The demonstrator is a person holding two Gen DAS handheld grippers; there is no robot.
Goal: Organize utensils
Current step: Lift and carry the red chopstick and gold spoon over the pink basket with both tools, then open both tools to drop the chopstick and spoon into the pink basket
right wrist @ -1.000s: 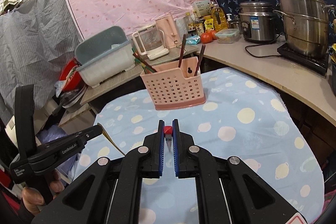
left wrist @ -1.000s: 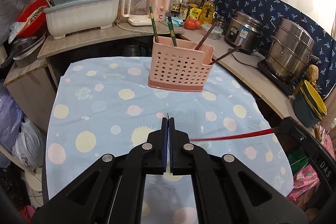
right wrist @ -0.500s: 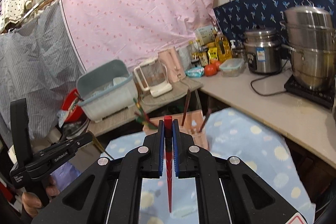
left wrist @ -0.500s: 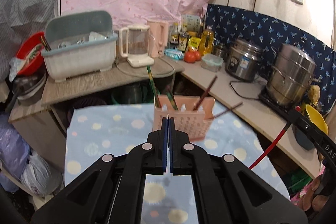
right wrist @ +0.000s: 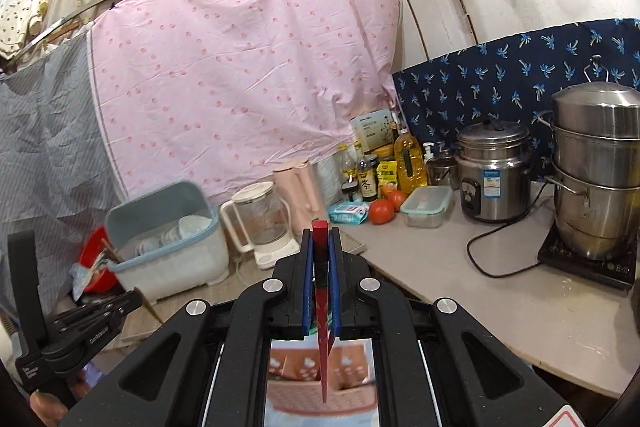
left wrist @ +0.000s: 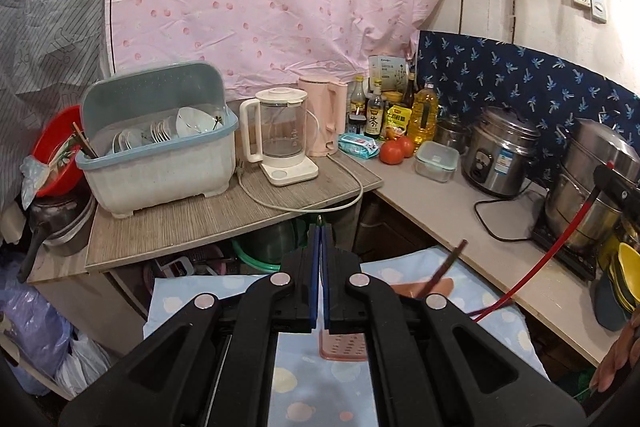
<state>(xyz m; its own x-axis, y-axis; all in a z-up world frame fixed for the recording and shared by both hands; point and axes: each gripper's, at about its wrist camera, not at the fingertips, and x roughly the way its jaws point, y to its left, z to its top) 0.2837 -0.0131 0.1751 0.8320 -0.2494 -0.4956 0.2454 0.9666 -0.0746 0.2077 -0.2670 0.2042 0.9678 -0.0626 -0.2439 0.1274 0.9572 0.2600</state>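
My left gripper [left wrist: 320, 231] is shut on a thin olive-brown chopstick whose tip [left wrist: 319, 219] just pokes out past the pads. In the right wrist view that chopstick [right wrist: 151, 309] slants down from the left gripper [right wrist: 132, 301]. My right gripper [right wrist: 320, 239] is shut on a red chopstick [right wrist: 322, 339], which hangs point-down over the pink perforated utensil holder [right wrist: 348, 367]. The left wrist view shows the red chopstick [left wrist: 536, 267] slanting down from the right gripper [left wrist: 612, 175]. The holder [left wrist: 344, 345] sits mostly hidden behind my fingers, with a brown chopstick [left wrist: 448, 267] sticking out of it.
The holder stands on a table with a blue dotted cloth [left wrist: 192, 295]. Behind it a counter carries a dish rack [left wrist: 160, 155], a glass kettle [left wrist: 280, 143], tomatoes [left wrist: 394, 151], a rice cooker [left wrist: 500, 155] and stacked steel pots [left wrist: 592, 187]. A hand [left wrist: 616, 359] shows at the right.
Both grippers have risen and tipped upward, so the holder has dropped to the bottom of both views. The red chopstick has swung from nearly level to hanging steeply over the holder.
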